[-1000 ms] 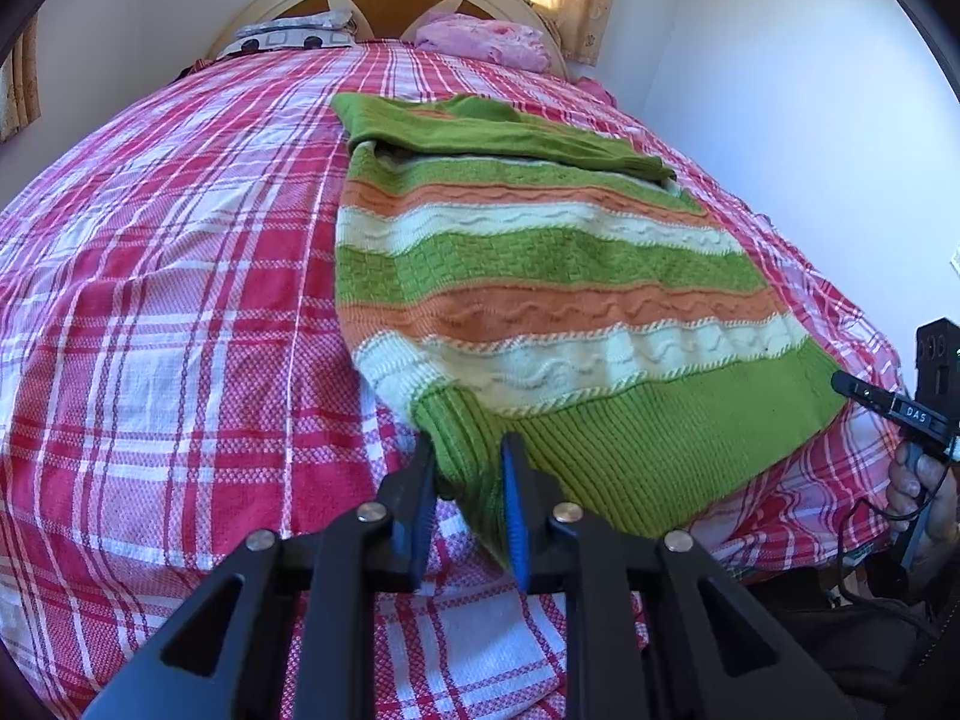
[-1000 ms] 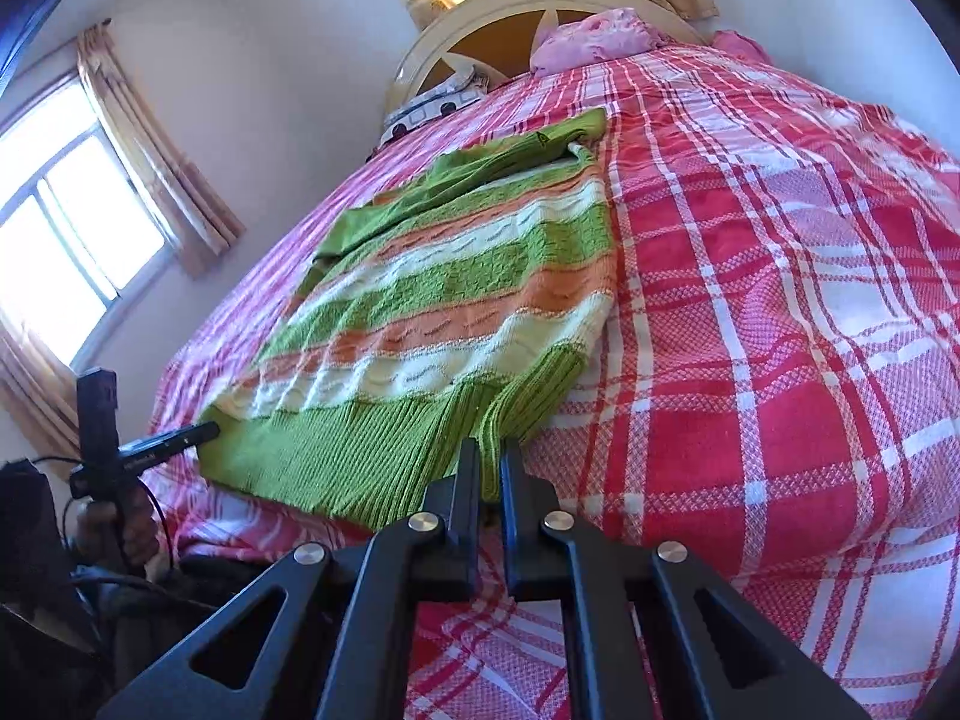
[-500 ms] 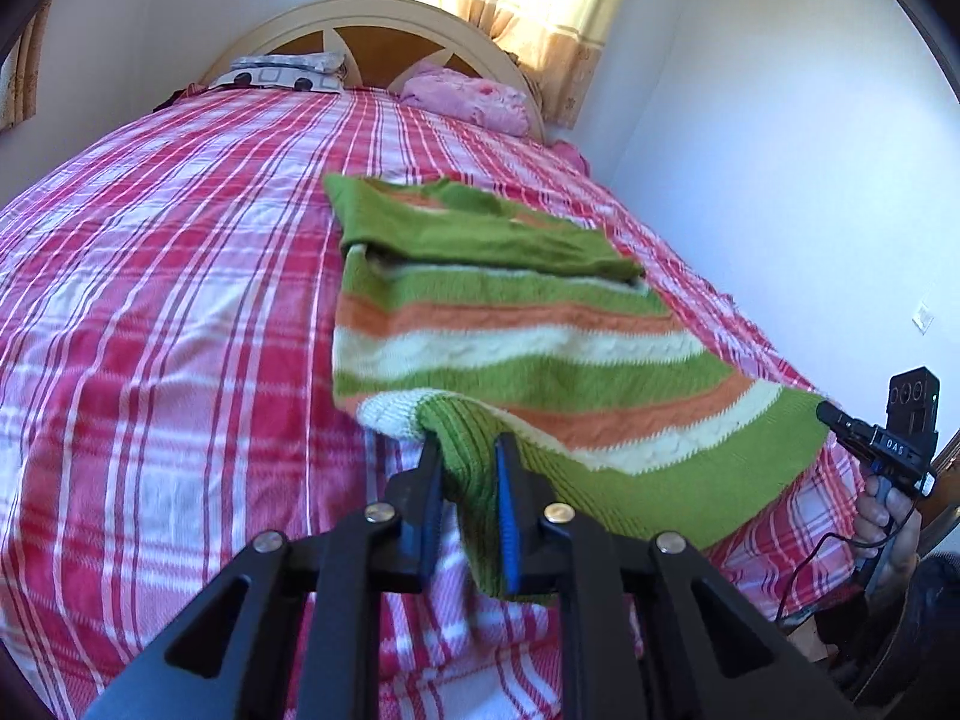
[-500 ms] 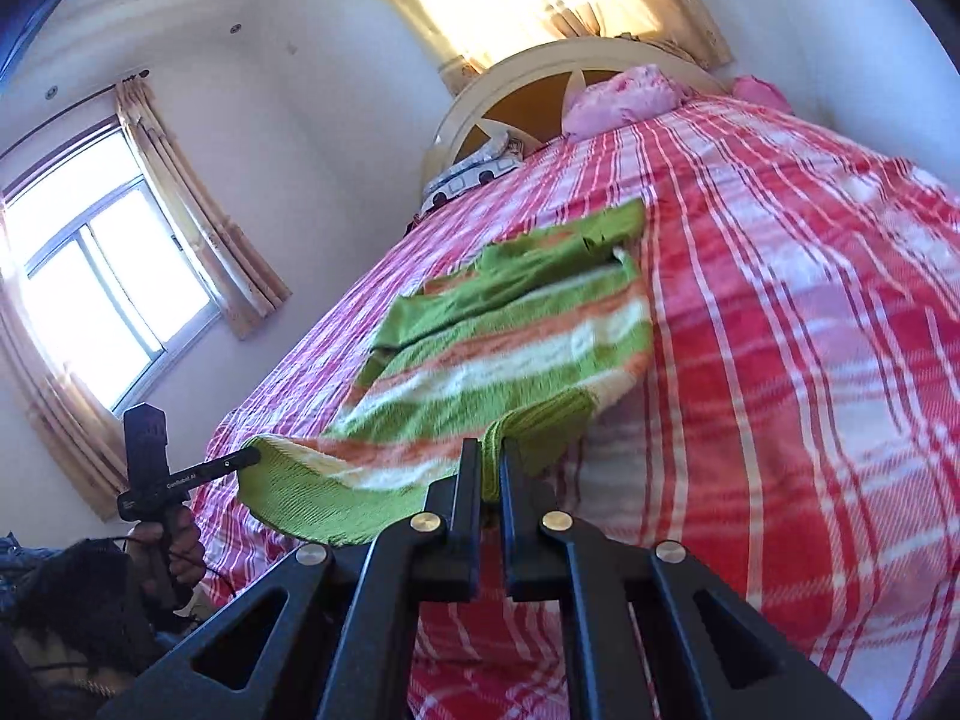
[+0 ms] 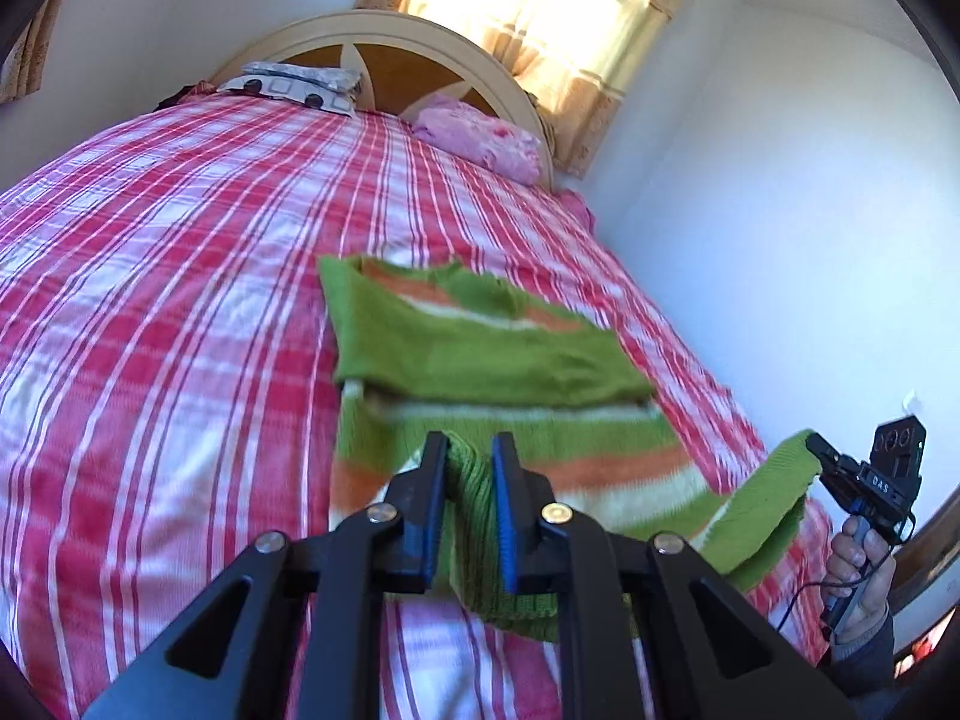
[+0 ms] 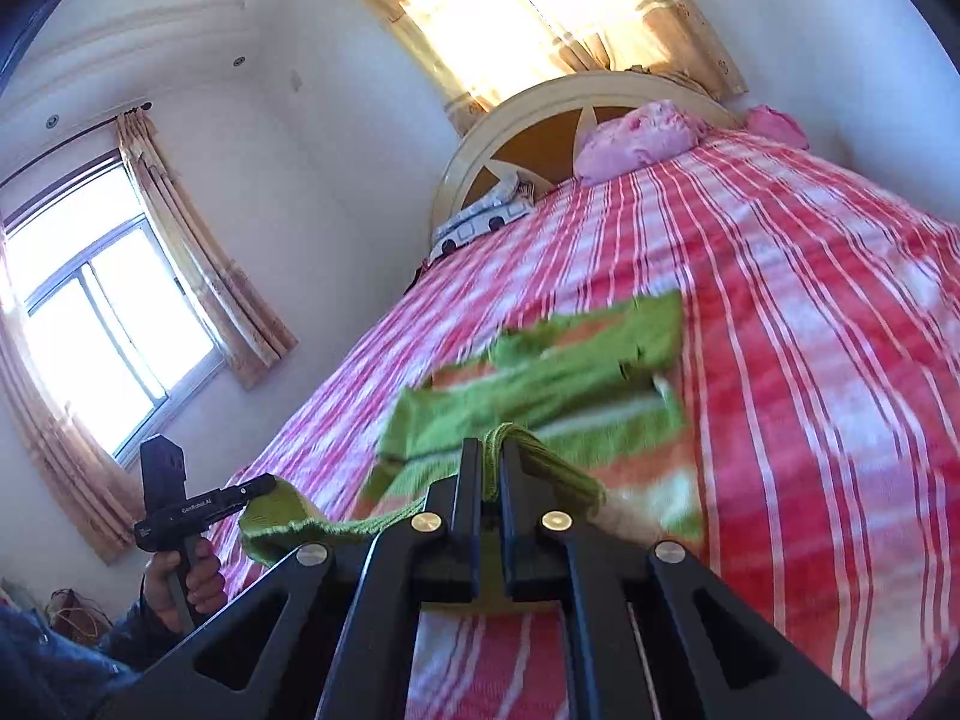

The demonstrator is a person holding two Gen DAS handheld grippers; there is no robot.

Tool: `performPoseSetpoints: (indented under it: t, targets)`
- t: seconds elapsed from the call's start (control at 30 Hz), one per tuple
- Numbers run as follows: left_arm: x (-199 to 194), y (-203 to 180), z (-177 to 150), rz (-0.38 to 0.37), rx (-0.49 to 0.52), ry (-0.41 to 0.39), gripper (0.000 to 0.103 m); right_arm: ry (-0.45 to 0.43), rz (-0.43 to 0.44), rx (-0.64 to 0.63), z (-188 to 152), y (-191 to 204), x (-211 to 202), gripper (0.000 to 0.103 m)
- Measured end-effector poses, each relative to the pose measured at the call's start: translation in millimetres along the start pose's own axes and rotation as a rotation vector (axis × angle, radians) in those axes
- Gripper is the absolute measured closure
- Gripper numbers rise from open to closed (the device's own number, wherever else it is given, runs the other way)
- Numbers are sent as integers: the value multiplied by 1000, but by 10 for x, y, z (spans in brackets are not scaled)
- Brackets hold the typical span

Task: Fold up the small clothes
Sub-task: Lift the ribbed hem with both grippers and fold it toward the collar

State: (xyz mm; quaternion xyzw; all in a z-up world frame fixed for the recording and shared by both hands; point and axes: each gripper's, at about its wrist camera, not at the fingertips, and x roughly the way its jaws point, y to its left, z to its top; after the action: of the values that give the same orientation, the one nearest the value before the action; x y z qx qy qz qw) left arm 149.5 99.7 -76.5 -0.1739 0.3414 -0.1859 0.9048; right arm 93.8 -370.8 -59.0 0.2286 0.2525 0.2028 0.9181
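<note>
A green, orange and white striped knit sweater (image 5: 480, 360) lies on the red plaid bed (image 5: 150, 300), its sleeves folded across the far end. My left gripper (image 5: 469, 450) is shut on the left corner of the green ribbed hem and holds it above the bed. My right gripper (image 6: 491, 450) is shut on the other hem corner (image 6: 540, 462). The hem hangs lifted between the two grippers; the right gripper also shows in the left wrist view (image 5: 816, 447), and the left one in the right wrist view (image 6: 270, 483).
A cream and brown headboard (image 5: 384, 54) with a pink pillow (image 5: 480, 135) and a patterned pillow (image 5: 294, 84) stands at the far end. A white wall (image 5: 780, 240) runs along the bed's right side. Curtained windows (image 6: 90, 312) lie to the left.
Both grippers have lifted the sweater's hem off the bed and carried it forward toward the collar end. The lower stripes now rise up in a fold.
</note>
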Motion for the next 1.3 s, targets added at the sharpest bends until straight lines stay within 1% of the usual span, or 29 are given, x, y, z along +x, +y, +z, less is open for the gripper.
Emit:
performPoseSetpoints:
  t: [0.1,0.27,0.4,0.43,0.47,0.5,0.53,0.57,0.6,0.7,0.73,0.8,0.83,0.9,0.93,0.97,1.0,1.03,1.1,1.23,1.3]
  targets:
    - [140,75,211,0,-29,-6,87,1,16,25,249,-37,207,99]
    - [411,188,543,25,-45,-14,88,2,3,49,577,-133,513,99]
    - [646,278,779,43,-51,-9,94,12,-32,73,784,-284,783,99]
    - [706,313,847,42,-59,-8,102,17,-40,81,826,-332,853,99]
    - [744,343,890,42,-66,-8,101,27,-49,93,878,-398,954,99]
    - [811,389,953,22,-77,-6,101,33,-52,104,909,-434,1018,99]
    - [857,405,981,9,-77,3,101,42,-55,114,939,-480,1094,99]
    - [910,414,1003,14,-72,12,101,46,-62,116,956,-508,1149,99]
    - [985,427,1012,47,-54,26,101,51,-75,112,968,-542,1216,99]
    - [1068,478,973,69,-32,50,101,74,-93,130,945,-678,1380,99]
    - [1104,473,920,113,15,67,100,80,-97,130,925,-711,1408,99]
    - [1173,452,796,152,107,96,95,98,-109,131,880,-797,1473,99]
    - [1194,454,746,152,126,109,94,105,-115,132,859,-838,1498,99]
    - [1256,432,668,136,167,139,83,116,-124,139,832,-914,1536,99]
    - [1288,413,667,143,181,143,66,120,-128,142,821,-938,1546,99]
    - [1314,397,670,154,190,136,56,123,-132,142,817,-956,1553,99]
    - [1342,364,688,181,202,112,40,125,-135,142,811,-964,1555,99]
    - [1365,348,710,198,206,98,31,127,-136,142,808,-960,1556,99]
    - [1426,313,752,187,211,86,30,130,-136,133,800,-931,1551,99]
    - [1709,240,783,201,247,147,31,135,-130,117,801,-876,1545,99]
    - [1823,233,766,202,252,174,44,142,-129,111,796,-863,1565,99]
